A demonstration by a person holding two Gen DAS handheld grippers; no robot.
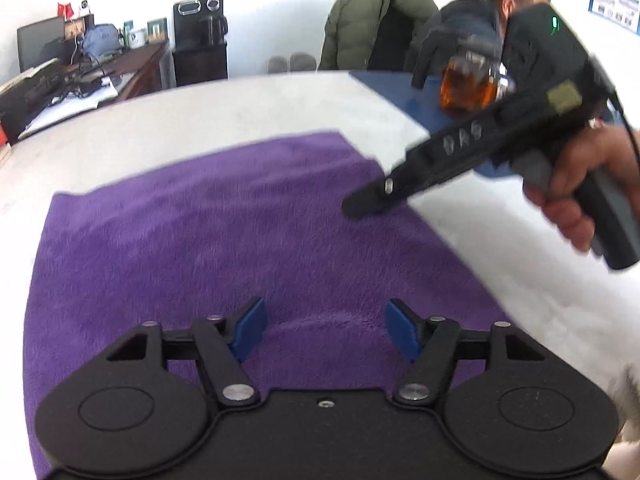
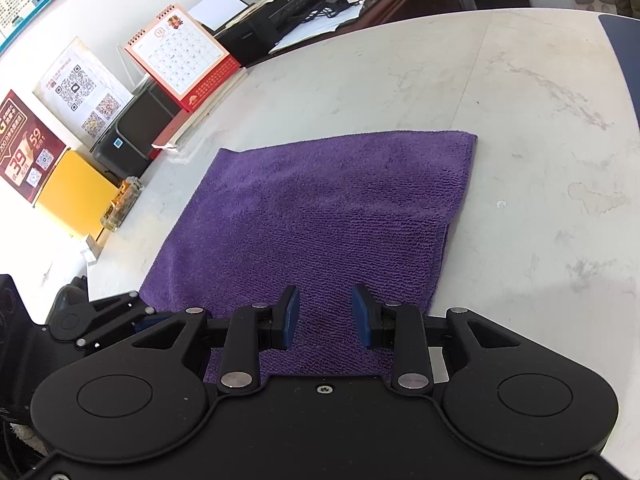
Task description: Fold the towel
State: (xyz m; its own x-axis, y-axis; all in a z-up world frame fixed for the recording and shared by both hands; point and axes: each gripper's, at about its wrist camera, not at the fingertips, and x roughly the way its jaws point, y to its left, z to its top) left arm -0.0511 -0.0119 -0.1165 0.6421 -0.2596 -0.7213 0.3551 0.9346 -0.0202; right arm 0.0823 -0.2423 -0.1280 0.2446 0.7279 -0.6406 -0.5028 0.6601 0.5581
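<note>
While the left gripper point(image 1: 326, 330) is held low over the towel point(image 1: 224, 240) with blue pads point(image 1: 250, 334) spread apart, nothing is gripped. Right gripper point(image 2: 326, 316) likewise parted above the near edge. Towel is laid flat, folded, on the white table point(image 2: 520, 140); calendar point(image 2: 180, 56) beyond.

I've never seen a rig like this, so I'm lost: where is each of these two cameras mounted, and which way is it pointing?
Left wrist view: sits on the left gripper, looking forward across the purple towel; its blue-padded fingers show, spread apart, plus the person's right hand holding the right gripper.
Right wrist view: sits on the right gripper, looking across the same towel toward a desk calendar; its own open fingers show.
Shared: the towel, white table and left gripper.
</note>
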